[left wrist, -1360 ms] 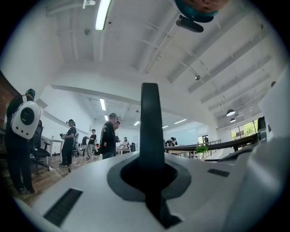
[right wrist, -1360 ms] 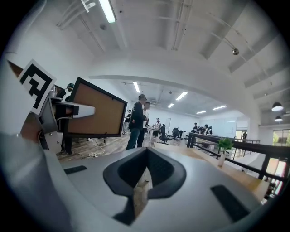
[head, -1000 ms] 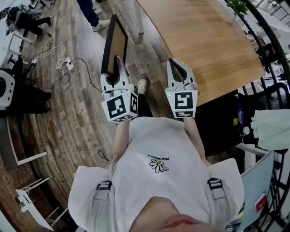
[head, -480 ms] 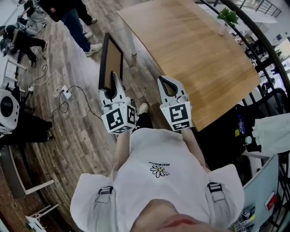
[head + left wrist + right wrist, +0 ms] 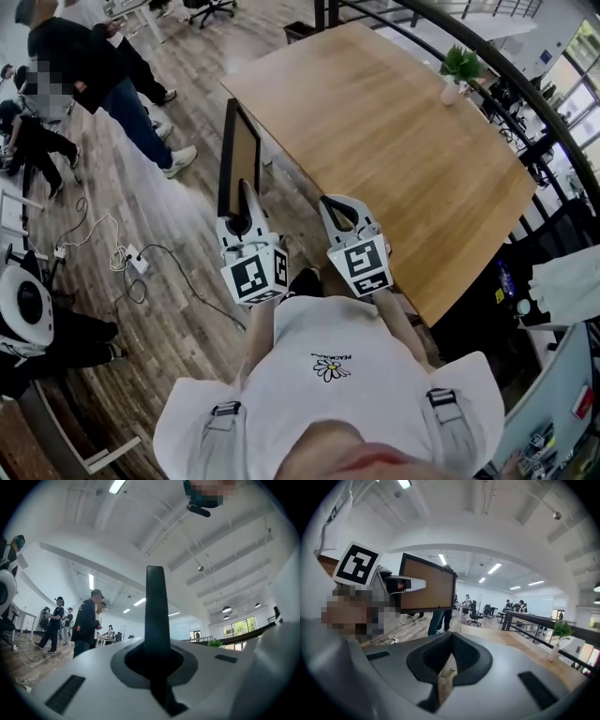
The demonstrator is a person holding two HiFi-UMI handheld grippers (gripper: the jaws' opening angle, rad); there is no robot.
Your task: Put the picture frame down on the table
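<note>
The picture frame (image 5: 242, 159), black-rimmed with a brown back, stands upright on its edge in my left gripper (image 5: 246, 192), which is shut on its lower edge. It hangs over the wooden floor, just left of the light wooden table (image 5: 394, 122). In the left gripper view the frame's edge (image 5: 156, 616) is a dark bar rising from the shut jaws. My right gripper (image 5: 339, 208) is shut on nothing, beside the table's near left edge. The right gripper view shows the frame (image 5: 426, 584) at its left and the table (image 5: 520, 653) ahead.
A small potted plant (image 5: 457, 70) stands at the table's far corner. People (image 5: 103, 66) stand on the floor at the upper left. Cables and a power strip (image 5: 131, 262) lie on the floor at the left. A black railing (image 5: 525, 103) curves behind the table.
Both grippers and the frame have moved towards the table, which now fills more of the head view. The frame stays upright in the left gripper. The right gripper stays shut.
</note>
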